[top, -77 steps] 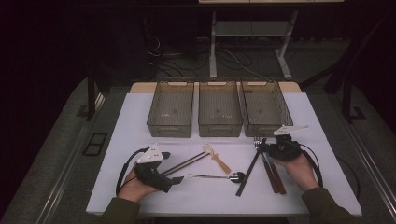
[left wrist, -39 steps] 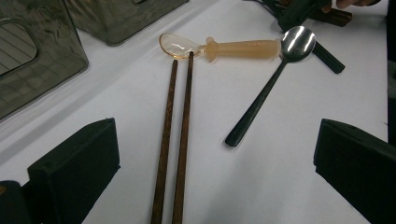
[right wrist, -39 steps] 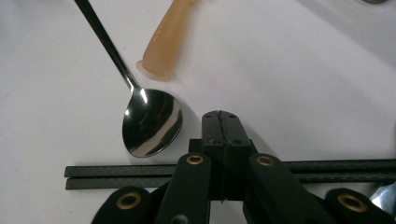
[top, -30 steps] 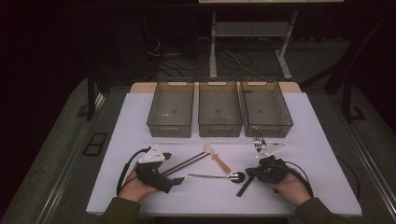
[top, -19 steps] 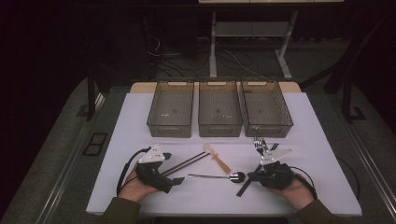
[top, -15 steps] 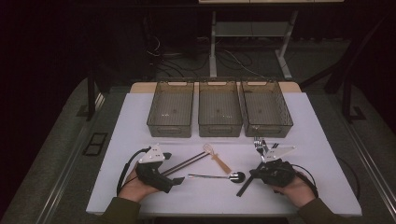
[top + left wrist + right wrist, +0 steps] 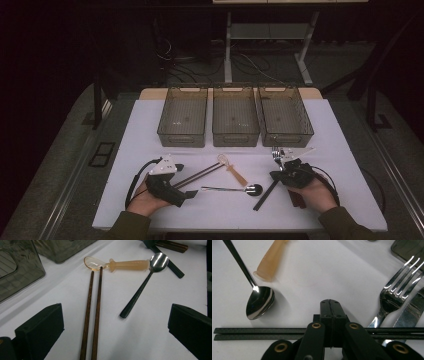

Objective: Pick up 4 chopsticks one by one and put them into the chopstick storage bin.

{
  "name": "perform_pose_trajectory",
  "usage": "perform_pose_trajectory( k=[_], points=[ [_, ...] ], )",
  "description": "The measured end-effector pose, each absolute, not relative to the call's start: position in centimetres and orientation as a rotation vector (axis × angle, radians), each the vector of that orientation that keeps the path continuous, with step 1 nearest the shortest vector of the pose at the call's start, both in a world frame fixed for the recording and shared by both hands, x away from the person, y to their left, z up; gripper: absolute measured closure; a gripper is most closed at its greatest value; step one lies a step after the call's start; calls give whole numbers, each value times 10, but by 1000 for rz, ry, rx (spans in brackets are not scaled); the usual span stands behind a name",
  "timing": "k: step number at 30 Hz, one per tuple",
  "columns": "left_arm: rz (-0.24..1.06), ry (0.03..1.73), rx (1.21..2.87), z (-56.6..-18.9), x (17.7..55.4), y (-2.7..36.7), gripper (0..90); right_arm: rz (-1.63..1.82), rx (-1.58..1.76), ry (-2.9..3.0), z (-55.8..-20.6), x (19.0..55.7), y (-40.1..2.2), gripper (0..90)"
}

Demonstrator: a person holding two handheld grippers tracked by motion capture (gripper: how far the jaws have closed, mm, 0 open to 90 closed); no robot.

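My left gripper (image 7: 183,181) rests on the white table (image 7: 150,125) at the near left. In the left gripper view its jaws (image 7: 115,327) stand wide open around the near ends of two brown wooden chopsticks (image 7: 92,315), not touching them. Beyond lie a peach-handled clear spoon (image 7: 127,265) and a metal spoon (image 7: 140,290). My right gripper (image 7: 280,174) sits at the near right. Its jaws (image 7: 330,305) are pressed together with nothing between them, just above a pair of black chopsticks (image 7: 262,333) that runs crosswise under it. The metal spoon's bowl (image 7: 259,302) lies left of the tips and two forks (image 7: 397,292) lie right.
Three see-through bins (image 7: 235,117) stand side by side at the back of the table. Dark red-brown chopsticks (image 7: 298,200) lie under my right hand. Cables loop from both grippers. The table's front edge is just below both hands.
The right gripper has come down and toward me from beside the forks onto the black chopsticks, then shifted slightly. The left gripper has stayed put.
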State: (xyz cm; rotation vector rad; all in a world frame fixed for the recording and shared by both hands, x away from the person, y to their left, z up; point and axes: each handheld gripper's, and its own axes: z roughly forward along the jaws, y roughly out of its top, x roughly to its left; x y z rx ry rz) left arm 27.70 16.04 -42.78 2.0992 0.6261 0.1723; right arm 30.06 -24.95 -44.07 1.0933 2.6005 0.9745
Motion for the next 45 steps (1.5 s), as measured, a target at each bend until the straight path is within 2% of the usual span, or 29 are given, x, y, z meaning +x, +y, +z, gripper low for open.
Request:
perform_pose_trajectory(
  k=[15, 45],
  points=[
    [172, 620, 2103, -428, 277, 160, 0, 947, 1137, 2596, -441, 315, -259, 900],
    [168, 622, 2099, -428, 277, 160, 0, 895, 1188, 2580, -438, 309, -277, 900]
  ],
)
